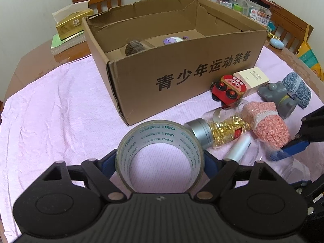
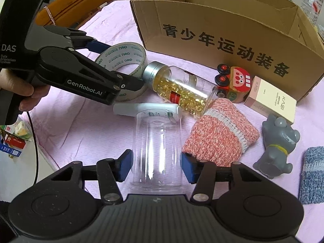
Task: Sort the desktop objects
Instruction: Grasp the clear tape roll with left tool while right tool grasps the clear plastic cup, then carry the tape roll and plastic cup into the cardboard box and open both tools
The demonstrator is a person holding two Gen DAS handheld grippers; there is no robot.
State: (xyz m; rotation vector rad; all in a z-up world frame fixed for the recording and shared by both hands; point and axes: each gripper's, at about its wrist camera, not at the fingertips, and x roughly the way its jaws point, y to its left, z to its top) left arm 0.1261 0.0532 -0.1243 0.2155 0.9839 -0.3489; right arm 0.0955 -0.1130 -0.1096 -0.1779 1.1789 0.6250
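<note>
- The tape roll (image 1: 160,156) stood on edge on the pink cloth (image 1: 60,111), between the left gripper (image 1: 160,162)'s wide-set blue pads, which looked pressed to its sides; a weak squeeze could let it roll away
- The clear jar (image 2: 157,151) lay between the right gripper (image 2: 157,166)'s narrower pads, apparently touching; its slick wall might slip, or nudge the capsule bottle (image 2: 180,89)
- The cardboard box (image 1: 182,70) waited just behind, on a crowded wooden table with chairs around
</note>
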